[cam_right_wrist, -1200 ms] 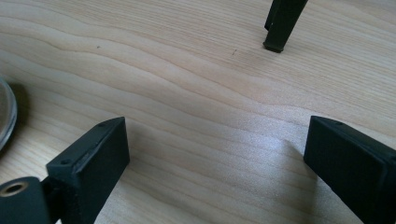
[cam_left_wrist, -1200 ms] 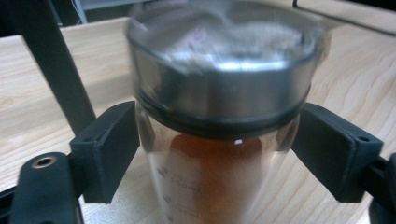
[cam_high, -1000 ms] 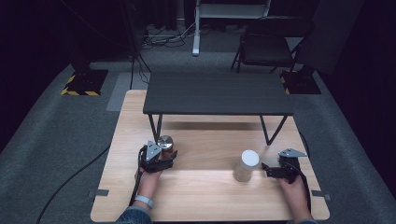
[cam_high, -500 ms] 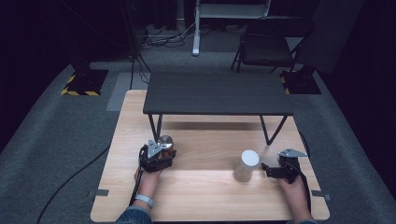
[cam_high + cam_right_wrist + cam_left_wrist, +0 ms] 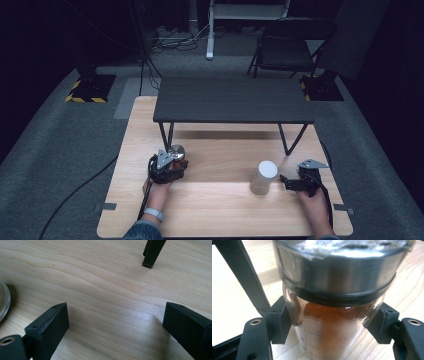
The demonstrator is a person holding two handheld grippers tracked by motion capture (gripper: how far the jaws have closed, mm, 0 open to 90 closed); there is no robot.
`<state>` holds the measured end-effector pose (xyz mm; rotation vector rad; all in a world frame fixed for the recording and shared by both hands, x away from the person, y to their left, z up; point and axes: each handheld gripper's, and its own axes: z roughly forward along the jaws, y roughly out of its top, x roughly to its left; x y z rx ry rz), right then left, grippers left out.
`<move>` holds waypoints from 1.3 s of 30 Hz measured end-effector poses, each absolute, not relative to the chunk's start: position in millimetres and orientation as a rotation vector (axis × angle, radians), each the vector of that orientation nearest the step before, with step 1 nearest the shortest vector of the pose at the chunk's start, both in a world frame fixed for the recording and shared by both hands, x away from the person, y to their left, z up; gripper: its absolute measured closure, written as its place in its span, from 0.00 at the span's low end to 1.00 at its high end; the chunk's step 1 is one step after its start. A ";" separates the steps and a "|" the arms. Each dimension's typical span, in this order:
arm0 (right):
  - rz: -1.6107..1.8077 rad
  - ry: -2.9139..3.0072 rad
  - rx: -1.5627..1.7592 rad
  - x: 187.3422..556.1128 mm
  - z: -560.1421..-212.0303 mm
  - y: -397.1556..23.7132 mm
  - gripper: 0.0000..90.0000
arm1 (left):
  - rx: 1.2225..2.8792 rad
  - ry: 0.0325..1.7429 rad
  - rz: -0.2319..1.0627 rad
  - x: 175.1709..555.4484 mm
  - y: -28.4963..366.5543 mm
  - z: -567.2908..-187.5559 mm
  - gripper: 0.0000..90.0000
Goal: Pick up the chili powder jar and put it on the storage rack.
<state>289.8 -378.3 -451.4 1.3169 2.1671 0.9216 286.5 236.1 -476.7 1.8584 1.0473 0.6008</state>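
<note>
High view has the light wood surface (image 5: 225, 210) taking up most of the frame, with a low dark shelf-table (image 5: 232, 100) standing on its far half on thin black legs. Both forearms come in from the bottom edge, hands resting low on the wood and well apart from each other. Over on the left, the left gripper (image 5: 172, 162) points away from the person toward the shelf-table and is clamped on a glass jar (image 5: 176, 151) with a shiny metal lid; left gripper view shows both black pads pressed against the glass (image 5: 329, 335) just under the lid, brown powder inside, jar upright on the wood. Jaws have just been closing in on that jar. On the right, the right gripper (image 5: 286, 181) lies level, pointing left at a white cup (image 5: 264, 177) just beside it, not touching. Right gripper view shows its jaws spread wide over bare wood, nothing between them.
</note>
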 end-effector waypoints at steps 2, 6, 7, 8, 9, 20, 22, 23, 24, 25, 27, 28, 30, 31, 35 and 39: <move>0.922 2.167 1.317 289.8 -451.5 -378.2 0.07 | 1.859 1.050 0.597 286.3 234.6 -474.6 0.34; 0.922 2.168 1.316 289.8 -451.5 -378.3 0.07 | 1.854 1.027 0.607 283.7 230.9 -468.1 0.34; 0.922 2.168 1.315 289.8 -451.5 -378.2 0.07 | 1.851 1.018 0.605 283.0 229.7 -466.0 0.34; 0.922 2.168 1.316 289.8 -451.5 -378.2 0.07 | 1.852 1.007 0.605 283.5 228.7 -464.5 0.34; 0.922 2.168 1.315 289.7 -451.5 -378.2 0.07 | 1.856 0.999 0.603 284.5 227.7 -463.2 0.34; 0.924 2.171 1.314 290.5 -451.4 -378.4 0.07 | 1.865 0.961 0.582 287.1 219.7 -434.3 0.34; 0.924 2.172 1.313 290.5 -451.4 -378.4 0.07 | 1.858 0.949 0.581 287.2 218.3 -427.4 0.34; 0.924 2.172 1.313 290.5 -451.4 -378.4 0.07 | 1.857 0.943 0.579 287.7 217.8 -423.8 0.34; 0.924 2.172 1.313 290.5 -451.4 -378.4 0.07 | 1.854 0.942 0.577 288.0 216.6 -420.4 0.34; 0.924 2.172 1.313 290.6 -451.4 -378.5 0.07 | 1.856 0.935 0.578 288.7 215.7 -416.8 0.34; 0.925 2.175 1.310 290.8 -451.4 -378.6 0.07 | 1.857 0.927 0.580 289.8 213.9 -411.1 0.34; 0.925 2.175 1.310 290.8 -451.4 -378.6 0.07 | 1.858 0.927 0.580 290.4 213.0 -408.1 0.34; 0.926 2.177 1.307 291.0 -451.4 -378.8 0.07 | 1.858 0.925 0.575 291.9 212.1 -403.0 0.34; 0.926 2.178 1.307 291.1 -451.4 -378.9 0.07 | 1.858 0.922 0.575 292.3 211.9 -400.8 0.34; 0.928 2.180 1.303 291.3 -451.4 -379.1 0.07 | 1.861 0.916 0.571 294.1 210.7 -390.8 0.34; 0.929 2.183 1.299 291.4 -451.4 -379.3 0.07 | 1.857 0.899 0.567 295.1 209.6 -381.2 0.34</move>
